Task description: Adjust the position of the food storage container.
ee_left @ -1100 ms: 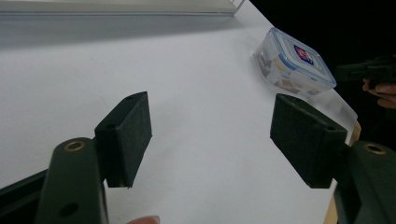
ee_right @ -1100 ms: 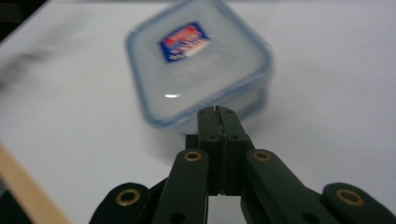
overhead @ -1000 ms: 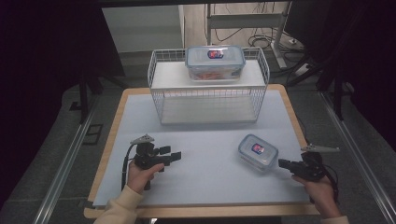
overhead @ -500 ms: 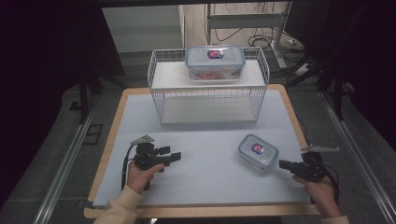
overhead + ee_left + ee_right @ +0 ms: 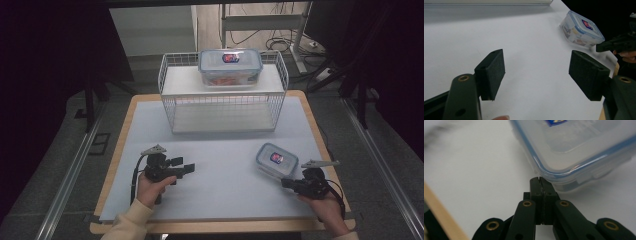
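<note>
Down at the right front of the table (image 5: 220,175), the right tool (image 5: 286,182) lies low with its jaws clenched flat together on nothing, the tips just beside the near corner of the small lidded container (image 5: 273,160). From the right gripper view the closed tips (image 5: 540,182) sit right under the blue-rimmed lid of that container (image 5: 579,147), very near its corner; whether they touch it I cannot tell. The container rests flat on the white table top, lid on, a small red and blue label on its lid. Over on the left, the left tool (image 5: 186,169) is released, its two pads standing wide apart with only bare table between them, as the left gripper view shows (image 5: 536,72); it points across the table toward the small container (image 5: 581,29), well apart from it. Farther back stands a white wire rack (image 5: 222,107), and a larger lidded container (image 5: 230,67) sits on its top shelf.
</note>
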A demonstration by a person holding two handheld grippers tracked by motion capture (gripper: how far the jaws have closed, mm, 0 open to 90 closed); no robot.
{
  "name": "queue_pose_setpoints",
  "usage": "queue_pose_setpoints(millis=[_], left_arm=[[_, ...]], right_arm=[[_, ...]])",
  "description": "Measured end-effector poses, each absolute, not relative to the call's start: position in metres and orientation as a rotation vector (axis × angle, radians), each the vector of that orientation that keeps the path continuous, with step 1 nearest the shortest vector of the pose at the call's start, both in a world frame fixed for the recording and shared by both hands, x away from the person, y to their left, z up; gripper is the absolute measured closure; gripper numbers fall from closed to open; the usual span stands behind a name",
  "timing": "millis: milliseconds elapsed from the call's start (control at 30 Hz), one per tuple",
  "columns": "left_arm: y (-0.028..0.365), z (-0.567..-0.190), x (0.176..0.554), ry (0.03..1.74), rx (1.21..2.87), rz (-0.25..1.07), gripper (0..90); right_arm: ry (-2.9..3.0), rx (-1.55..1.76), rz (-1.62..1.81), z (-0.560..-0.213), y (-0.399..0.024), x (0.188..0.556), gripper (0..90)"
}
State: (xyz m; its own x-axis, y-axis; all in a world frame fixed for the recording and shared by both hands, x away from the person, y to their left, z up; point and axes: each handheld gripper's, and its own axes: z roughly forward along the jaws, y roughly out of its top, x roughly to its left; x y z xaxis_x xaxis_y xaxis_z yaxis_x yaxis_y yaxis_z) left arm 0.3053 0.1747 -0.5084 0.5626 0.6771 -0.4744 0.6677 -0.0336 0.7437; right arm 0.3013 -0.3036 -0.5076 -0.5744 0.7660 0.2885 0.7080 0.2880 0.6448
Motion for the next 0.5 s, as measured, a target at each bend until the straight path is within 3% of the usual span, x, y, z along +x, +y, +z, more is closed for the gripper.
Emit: queue_pose_setpoints(millis=[500], left_arm=[[0.173,-0.510,0.307,1.130,1.736,0.010,28.7]], right_arm=[[2.328,1.540,1.204,-0.508,-0.333,0.321,89.5]])
